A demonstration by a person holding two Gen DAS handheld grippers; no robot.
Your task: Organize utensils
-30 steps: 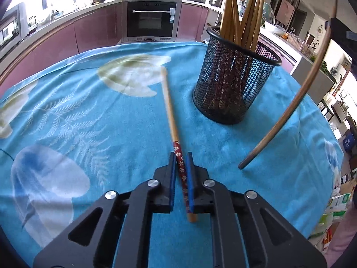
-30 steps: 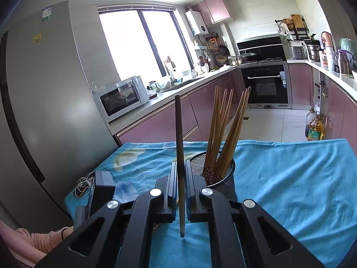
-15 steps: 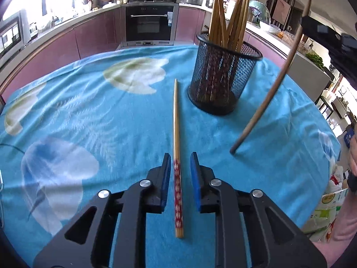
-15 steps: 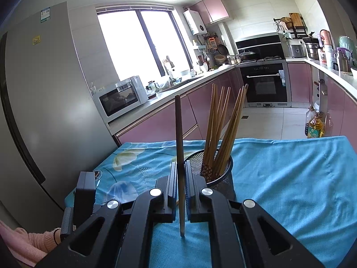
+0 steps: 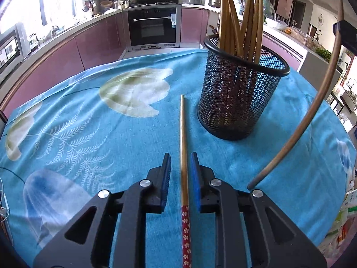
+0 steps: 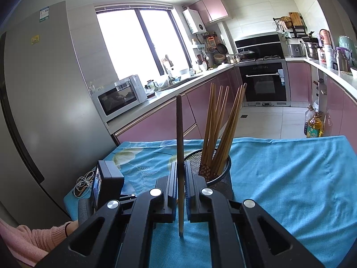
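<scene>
Left wrist view: the left gripper (image 5: 180,176) stands with jaws apart; a chopstick (image 5: 184,174) lies flat on the blue floral tablecloth (image 5: 89,134) between the pads, touching neither. Its red patterned end lies back under the gripper body. Ahead and right of the jaws stands a black mesh holder (image 5: 239,93) containing upright chopsticks (image 5: 241,20).

Right wrist view: the right gripper (image 6: 180,178) is clamped on a second chopstick (image 6: 179,134), held upright. The mesh holder (image 6: 221,178) stands just beyond the jaws, slightly right
</scene>
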